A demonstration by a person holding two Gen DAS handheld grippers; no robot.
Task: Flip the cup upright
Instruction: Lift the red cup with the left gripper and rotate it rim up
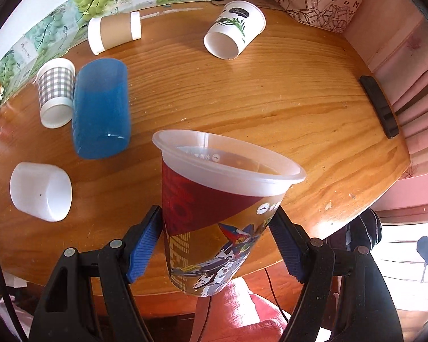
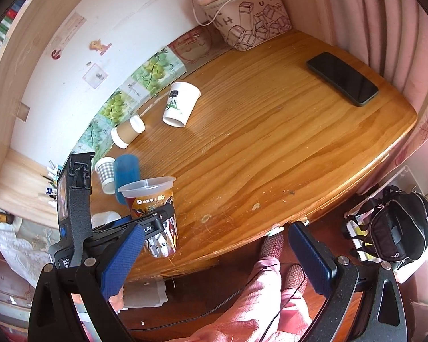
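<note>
Left gripper (image 1: 215, 245) clamps printed cup (image 1: 219, 208) mouth-up at table (image 1: 271, 99) 6 o'clock edge, ready to release upright; right gripper (image 2: 216, 259) gapes wide, empty.

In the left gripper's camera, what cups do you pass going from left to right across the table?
Plain white cup → grey checked cup → blue cup → brown-sleeved cup → printed plastic cup held in the left gripper → white cup with a leaf sprig.

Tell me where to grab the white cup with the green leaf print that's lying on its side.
Grip the leaf-print cup across its middle sidewall, coming from above with the open right gripper. It lies tilted on the table, mouth toward the near edge, so both sidewalls are exposed.
</note>
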